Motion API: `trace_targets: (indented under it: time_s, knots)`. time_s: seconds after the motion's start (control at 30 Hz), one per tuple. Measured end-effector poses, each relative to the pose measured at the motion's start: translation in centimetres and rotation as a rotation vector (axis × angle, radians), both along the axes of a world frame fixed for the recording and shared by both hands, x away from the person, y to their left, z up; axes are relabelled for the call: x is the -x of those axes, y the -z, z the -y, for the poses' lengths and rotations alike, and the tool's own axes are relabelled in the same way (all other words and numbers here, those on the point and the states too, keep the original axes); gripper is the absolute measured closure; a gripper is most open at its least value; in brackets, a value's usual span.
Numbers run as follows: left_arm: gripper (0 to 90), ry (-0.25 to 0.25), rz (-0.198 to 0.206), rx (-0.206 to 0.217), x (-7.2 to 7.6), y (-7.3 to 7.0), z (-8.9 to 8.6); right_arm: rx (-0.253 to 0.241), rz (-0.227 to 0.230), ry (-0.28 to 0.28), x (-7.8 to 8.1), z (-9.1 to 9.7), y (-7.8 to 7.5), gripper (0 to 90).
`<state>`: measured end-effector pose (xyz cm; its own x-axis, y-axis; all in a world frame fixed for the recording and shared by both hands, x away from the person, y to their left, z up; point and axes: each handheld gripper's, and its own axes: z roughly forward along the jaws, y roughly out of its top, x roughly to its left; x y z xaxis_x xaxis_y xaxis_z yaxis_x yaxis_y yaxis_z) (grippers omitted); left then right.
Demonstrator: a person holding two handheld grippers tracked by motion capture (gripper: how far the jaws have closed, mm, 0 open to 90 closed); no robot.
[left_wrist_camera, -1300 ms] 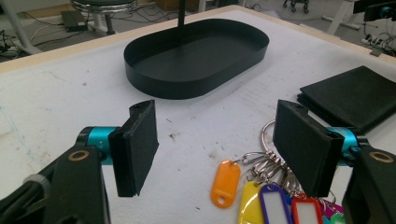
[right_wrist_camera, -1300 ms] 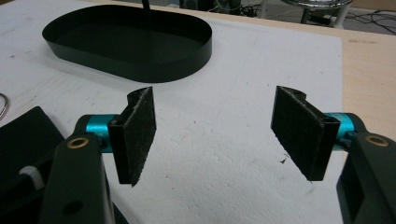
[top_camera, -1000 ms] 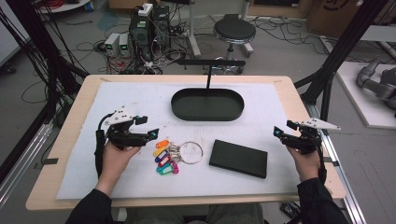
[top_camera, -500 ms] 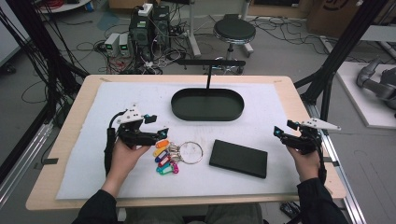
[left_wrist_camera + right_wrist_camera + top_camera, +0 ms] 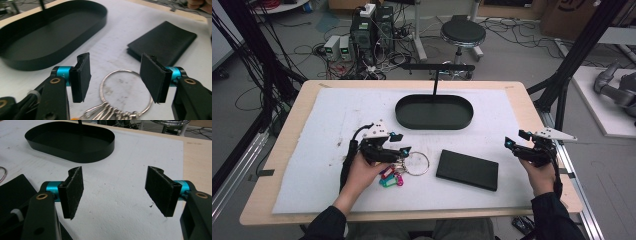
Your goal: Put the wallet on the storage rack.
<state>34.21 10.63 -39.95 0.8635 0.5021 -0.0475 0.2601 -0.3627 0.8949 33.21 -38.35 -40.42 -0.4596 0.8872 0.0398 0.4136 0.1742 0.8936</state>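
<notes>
High view: a light wooden table carries a white felt-like mat that covers most of its top. At the far middle of the mat stands a black oval metal tray with a thin upright post and crossbar rising from its far rim. Nearer the person and right of centre lies a flat black rectangular wallet-like case, slightly askew. Just left of the case lies a large silver key ring strung with small coloured plastic tags in pink, teal and red, which trail toward the person's left hand.

The left gripper hovers right over that ring. In the left gripper view its jaws have just been closing, yet they stand spread, one pad on either side of the ring's loop, and neither pad touches the wire; the row of small clips hangs at the loop's near edge.

The right gripper sits well apart at the mat's right edge, beyond the case. In the right gripper view its jaws are spread wide over bare mat, with nothing between them, the case at the lower left and the tray ahead.
</notes>
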Motion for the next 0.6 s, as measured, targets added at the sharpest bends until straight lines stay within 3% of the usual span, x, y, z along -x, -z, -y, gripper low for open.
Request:
trace_targets:
  time_s: [0.27, 0.43, 0.6]
  knots:
    - [44.2, 0.119, -0.015, -0.028, 1.4, 1.2, 3.4, -0.008, -0.004, 0.017, 0.5, 0.7, 0.0, 31.6]
    - [47.3, 0.176, -0.062, -0.053, 1.8, 2.2, 5.1, -0.007, -0.005, 0.017, 0.6, 0.7, 0.0, 31.6]
    - [51.4, 0.211, -0.084, -0.081, 2.2, 3.1, 6.2, -0.003, 0.001, 0.017, 0.6, 0.8, 0.0, 31.6]
